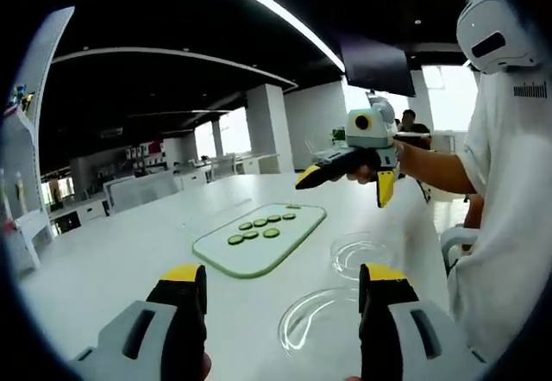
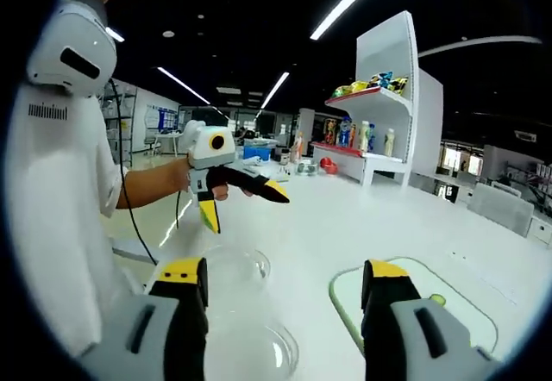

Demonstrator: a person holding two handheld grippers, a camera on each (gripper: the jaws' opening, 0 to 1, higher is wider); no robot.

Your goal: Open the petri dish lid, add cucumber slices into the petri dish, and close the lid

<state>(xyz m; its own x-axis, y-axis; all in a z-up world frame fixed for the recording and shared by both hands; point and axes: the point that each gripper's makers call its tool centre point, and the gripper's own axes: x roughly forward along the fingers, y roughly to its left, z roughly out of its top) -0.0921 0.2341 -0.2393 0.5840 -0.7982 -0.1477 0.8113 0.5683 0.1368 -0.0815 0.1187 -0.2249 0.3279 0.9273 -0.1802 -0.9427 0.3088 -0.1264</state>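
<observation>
Beside the cutting board, petri dish and lid lie apart on table; both tongs, left and right, gape empty; cucumber slices likely next.

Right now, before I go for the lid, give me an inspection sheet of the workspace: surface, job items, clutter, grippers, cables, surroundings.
Surface: large white table, bare around the work area.
Job's things: pale green cutting board carrying dark green cucumber slices; two clear round petri dish pieces lie beside it, apart; which is the lid, cannot tell.
Clutter: nothing seen near the board.
Grippers: left gripper open, empty; right gripper open, empty, both raised above the table.
Cables: black cable hanging by the person's white shirt.
Surroundings: white shelf unit with colourful goods; office desks beyond.
</observation>
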